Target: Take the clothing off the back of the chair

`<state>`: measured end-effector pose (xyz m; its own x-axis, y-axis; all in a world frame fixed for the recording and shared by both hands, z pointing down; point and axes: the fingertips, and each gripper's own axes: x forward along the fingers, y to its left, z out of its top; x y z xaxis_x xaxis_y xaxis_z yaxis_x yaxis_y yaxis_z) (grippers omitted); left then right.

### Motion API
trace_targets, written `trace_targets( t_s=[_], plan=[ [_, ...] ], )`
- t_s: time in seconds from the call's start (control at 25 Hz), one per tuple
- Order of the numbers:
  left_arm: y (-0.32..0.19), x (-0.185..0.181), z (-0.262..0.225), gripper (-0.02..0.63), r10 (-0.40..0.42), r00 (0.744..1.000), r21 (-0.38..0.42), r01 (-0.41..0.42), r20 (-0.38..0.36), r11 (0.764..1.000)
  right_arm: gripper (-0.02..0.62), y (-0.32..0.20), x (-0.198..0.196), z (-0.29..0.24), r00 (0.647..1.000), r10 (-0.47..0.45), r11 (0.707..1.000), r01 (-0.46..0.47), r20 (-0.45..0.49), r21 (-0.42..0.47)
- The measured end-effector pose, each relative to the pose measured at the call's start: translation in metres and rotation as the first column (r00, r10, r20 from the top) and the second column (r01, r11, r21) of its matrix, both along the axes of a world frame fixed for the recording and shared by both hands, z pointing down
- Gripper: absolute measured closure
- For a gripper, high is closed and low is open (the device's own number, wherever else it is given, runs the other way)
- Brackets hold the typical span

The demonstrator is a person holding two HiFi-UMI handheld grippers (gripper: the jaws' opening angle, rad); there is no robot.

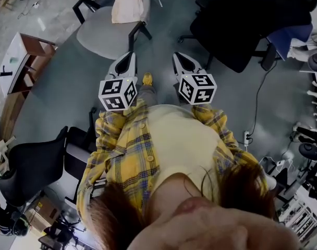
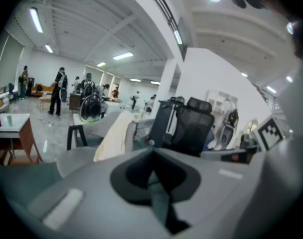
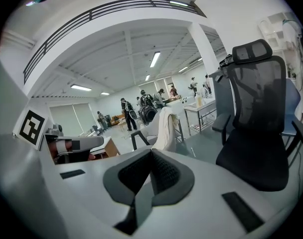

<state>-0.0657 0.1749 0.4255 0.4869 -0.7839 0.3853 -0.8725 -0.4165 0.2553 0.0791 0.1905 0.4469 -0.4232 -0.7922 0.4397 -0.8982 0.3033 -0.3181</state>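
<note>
The cream clothing (image 1: 130, 3) is hanging over the back of a grey chair (image 1: 104, 35), ahead of both grippers and well apart from them. In the head view, the left gripper (image 1: 130, 55) is pointing toward the chair's near armrest, while the right gripper (image 1: 178, 56) is pointing at bare floor beside it. In the left gripper view the clothing (image 2: 114, 136) is showing just above and left of the jaws, which are pressing together on nothing. In the right gripper view it (image 3: 167, 127) is sitting directly above the jaws, which are likewise clenched and empty. A smooth grey floor (image 1: 59, 95) is spreading through a wide open workroom, with a black office chair (image 1: 236, 30) standing to the right, a wooden table (image 1: 23, 61) to the left, and people (image 2: 57, 91) standing far off under strip lights. Each gripper's cube (image 1: 118, 92) is bearing black-and-white square markers.
</note>
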Motion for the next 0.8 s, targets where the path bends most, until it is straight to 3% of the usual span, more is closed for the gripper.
trace_targets(
  t_s=[0.8],
  plan=[
    [-0.157,-0.032,0.021,0.601,0.113,0.993,-0.013,-0.112,0.017,0.994,0.582,-0.152,-0.051,0.013,1.0,0.011,0.999,-0.012,-0.025,-0.05]
  ],
)
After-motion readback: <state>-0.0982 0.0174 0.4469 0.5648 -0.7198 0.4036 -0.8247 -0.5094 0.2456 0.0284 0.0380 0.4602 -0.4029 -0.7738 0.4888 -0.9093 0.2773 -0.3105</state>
